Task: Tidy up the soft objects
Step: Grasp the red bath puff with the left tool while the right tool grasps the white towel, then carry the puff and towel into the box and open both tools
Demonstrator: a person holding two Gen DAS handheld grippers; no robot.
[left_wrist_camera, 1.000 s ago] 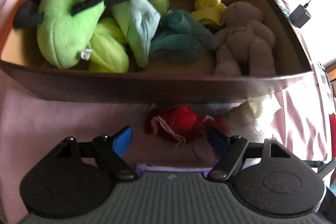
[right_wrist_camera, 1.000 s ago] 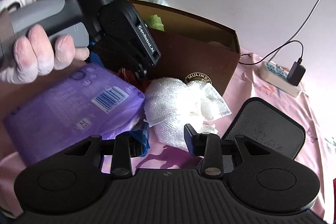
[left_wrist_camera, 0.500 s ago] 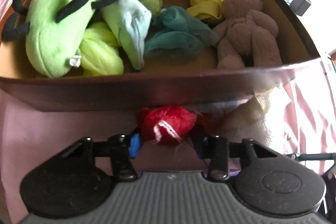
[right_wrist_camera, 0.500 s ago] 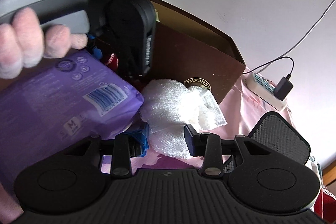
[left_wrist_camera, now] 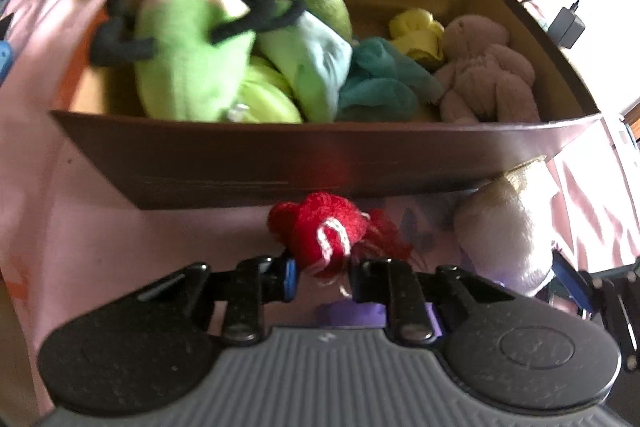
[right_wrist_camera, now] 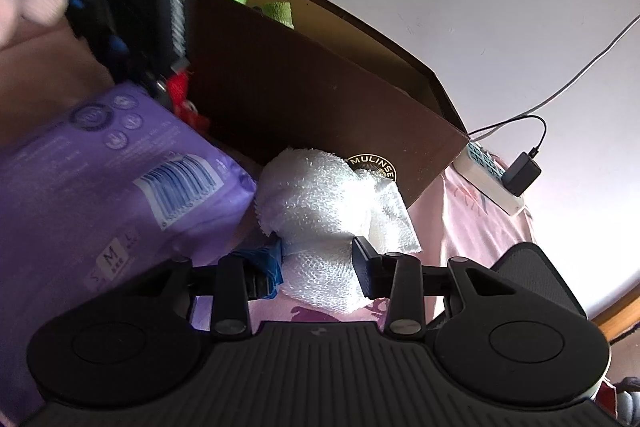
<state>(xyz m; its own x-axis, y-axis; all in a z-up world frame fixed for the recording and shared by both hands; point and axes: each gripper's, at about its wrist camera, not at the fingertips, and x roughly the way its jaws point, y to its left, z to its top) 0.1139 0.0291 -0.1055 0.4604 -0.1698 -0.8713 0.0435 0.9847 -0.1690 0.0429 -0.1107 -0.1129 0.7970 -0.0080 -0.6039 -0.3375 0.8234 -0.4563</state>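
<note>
1. The red knitted piece (left_wrist_camera: 320, 237), trimmed with a loop of white yarn, lies just in front of the near wall of the brown box (left_wrist_camera: 280, 163), on the pink cloth (left_wrist_camera: 60, 207).
2. The left gripper (left_wrist_camera: 322, 271) has just been closing its jaws; they now clench the red knitted piece between the blue pad and the black finger.
3. The white towel (right_wrist_camera: 328, 219), rolled into a bundle, rests on the pink cloth against the box's outer wall, beside a purple packet (right_wrist_camera: 100, 187).
4. The right gripper (right_wrist_camera: 318, 269) straddles the towel's lower end; its jaws have just been opening slightly, and both pads appear to touch the terry, though a firm grasp cannot be told.
5. Inside the box lie a green plush figure (left_wrist_camera: 188, 39) with black arms, a pale blue cloth (left_wrist_camera: 316, 63), a teal cloth (left_wrist_camera: 380, 83), a yellow bundle (left_wrist_camera: 416, 35) and a beige plush toy (left_wrist_camera: 488, 67).
6. A power strip (right_wrist_camera: 492, 183) with a black adapter sits beyond the box's corner.
</note>
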